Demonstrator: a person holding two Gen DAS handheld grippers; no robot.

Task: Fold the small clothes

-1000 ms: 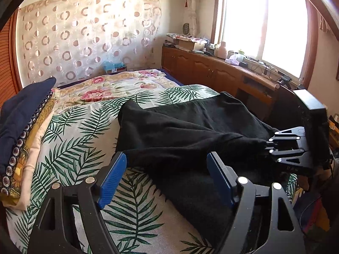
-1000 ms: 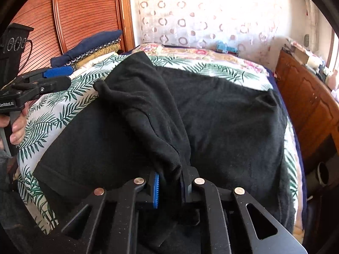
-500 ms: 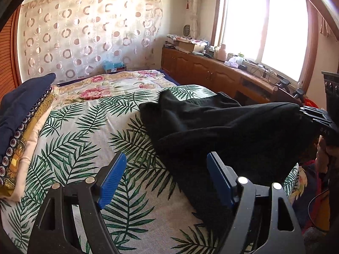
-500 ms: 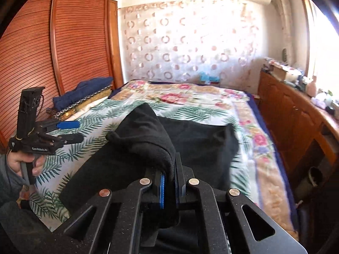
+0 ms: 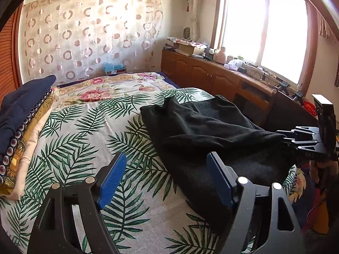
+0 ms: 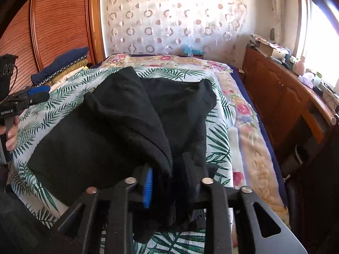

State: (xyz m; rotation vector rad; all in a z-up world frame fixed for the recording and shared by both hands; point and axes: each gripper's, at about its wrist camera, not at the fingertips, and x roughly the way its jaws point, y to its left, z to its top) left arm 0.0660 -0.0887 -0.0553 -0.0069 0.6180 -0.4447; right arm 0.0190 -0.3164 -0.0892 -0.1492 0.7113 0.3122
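A palm-leaf bedspread (image 5: 70, 131) covers the near part of the bed ahead of the left gripper, with a floral quilt (image 5: 110, 89) farther on. A stack of folded bedding (image 5: 19, 118) topped in navy lies at far left. A circle-patterned curtain (image 5: 89, 38) hangs across the far wall. To the right, a wooden cabinet run (image 5: 203, 76) carries boxes and jars under a bright window (image 5: 264, 33). From the right gripper, a slatted wooden wardrobe (image 6: 57, 27) stands at upper left

left gripper (image 5: 165, 177) spread, right gripper (image 6: 167, 180) clamped
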